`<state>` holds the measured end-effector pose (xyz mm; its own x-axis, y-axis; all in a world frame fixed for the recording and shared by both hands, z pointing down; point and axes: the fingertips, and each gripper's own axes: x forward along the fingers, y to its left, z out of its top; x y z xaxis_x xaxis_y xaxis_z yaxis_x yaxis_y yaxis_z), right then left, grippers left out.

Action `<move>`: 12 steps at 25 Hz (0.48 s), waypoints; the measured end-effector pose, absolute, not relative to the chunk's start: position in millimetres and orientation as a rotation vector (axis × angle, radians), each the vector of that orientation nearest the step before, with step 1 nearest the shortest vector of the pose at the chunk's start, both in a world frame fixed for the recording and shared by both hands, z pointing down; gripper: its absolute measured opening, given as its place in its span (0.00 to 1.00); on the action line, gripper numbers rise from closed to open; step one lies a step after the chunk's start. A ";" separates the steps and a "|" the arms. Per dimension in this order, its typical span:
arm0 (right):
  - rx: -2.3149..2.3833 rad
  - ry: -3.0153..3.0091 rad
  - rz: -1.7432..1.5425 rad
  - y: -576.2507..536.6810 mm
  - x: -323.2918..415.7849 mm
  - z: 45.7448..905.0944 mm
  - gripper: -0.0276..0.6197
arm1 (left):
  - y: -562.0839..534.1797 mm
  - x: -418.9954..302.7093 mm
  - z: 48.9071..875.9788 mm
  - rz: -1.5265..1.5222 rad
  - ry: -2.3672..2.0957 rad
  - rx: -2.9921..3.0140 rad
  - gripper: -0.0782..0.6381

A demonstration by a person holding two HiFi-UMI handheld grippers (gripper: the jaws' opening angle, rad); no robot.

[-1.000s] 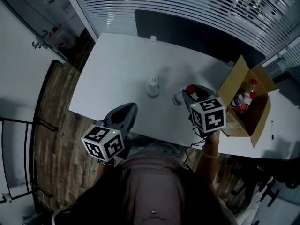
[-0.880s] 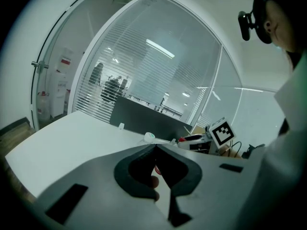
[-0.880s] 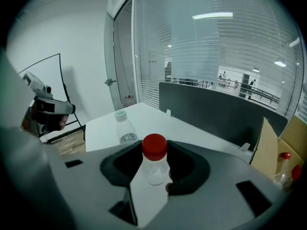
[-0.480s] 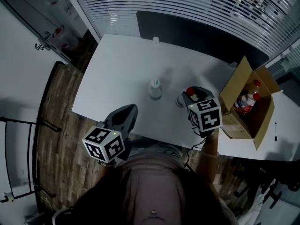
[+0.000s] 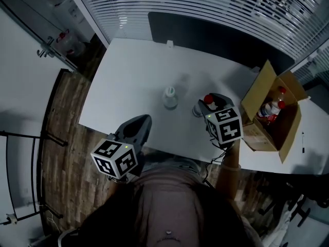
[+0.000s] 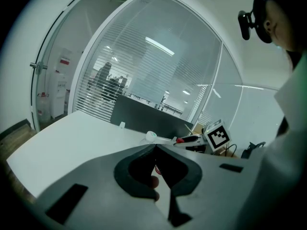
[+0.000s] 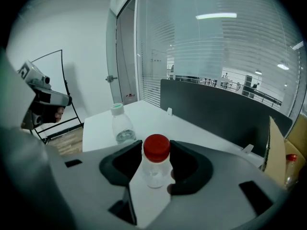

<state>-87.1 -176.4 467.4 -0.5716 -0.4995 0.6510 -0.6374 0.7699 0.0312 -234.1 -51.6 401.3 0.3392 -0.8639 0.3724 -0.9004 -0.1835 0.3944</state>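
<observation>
Grasp step: right gripper [image 7: 156,148] jaws clamped on red-capped bottle [image 7: 155,166], upright over the desk's [image 5: 128,81] near-right part, left gripper [image 6: 154,150] jaws closed on nothing off the near edge; moving it needs steady squeeze, bottle vertical.

Right tool [image 5: 205,104]: green-cap bottle [image 5: 169,98] near left, box [image 5: 256,90] right, ahead open.

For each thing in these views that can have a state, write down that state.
left gripper: jaws shut, nothing between them.
right gripper: shut on the red-capped bottle.
red-capped bottle: capped, upright.
pale-capped bottle: capped, upright on the table, a little water inside.
cardboard box: flaps open, bottles inside.
</observation>
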 end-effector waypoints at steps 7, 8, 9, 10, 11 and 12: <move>0.880 -2.330 0.288 -178.6 -86.5 463.0 0.32 | -55.1 -232.2 400.5 0.091 -1.518 2.076 0.12; 0.885 -2.333 0.282 -178.5 -86.5 461.4 0.33 | -55.7 -232.1 400.3 0.090 -1.514 2.079 0.12; 0.890 -2.335 0.275 -178.1 -86.3 459.7 0.33 | -56.3 -231.9 400.3 0.089 -1.511 2.081 0.12; 0.896 -2.337 0.268 -177.5 -85.8 458.0 0.34 | -57.1 -231.6 400.3 0.089 -1.508 2.084 0.12; 0.903 -2.341 0.262 -176.5 -85.3 456.2 0.34 | -57.9 -231.2 400.5 0.091 -1.505 2.088 0.12; 0.910 -2.346 0.259 -175.1 -84.8 454.2 0.34 | -58.6 -230.4 400.8 0.098 -1.502 2.094 0.12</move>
<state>-84.8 -175.1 454.2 -0.5829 -0.5478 0.6001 -0.6656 0.7456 0.0341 -230.4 -58.6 400.8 0.3711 -0.8528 0.3676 -0.8933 -0.2196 0.3922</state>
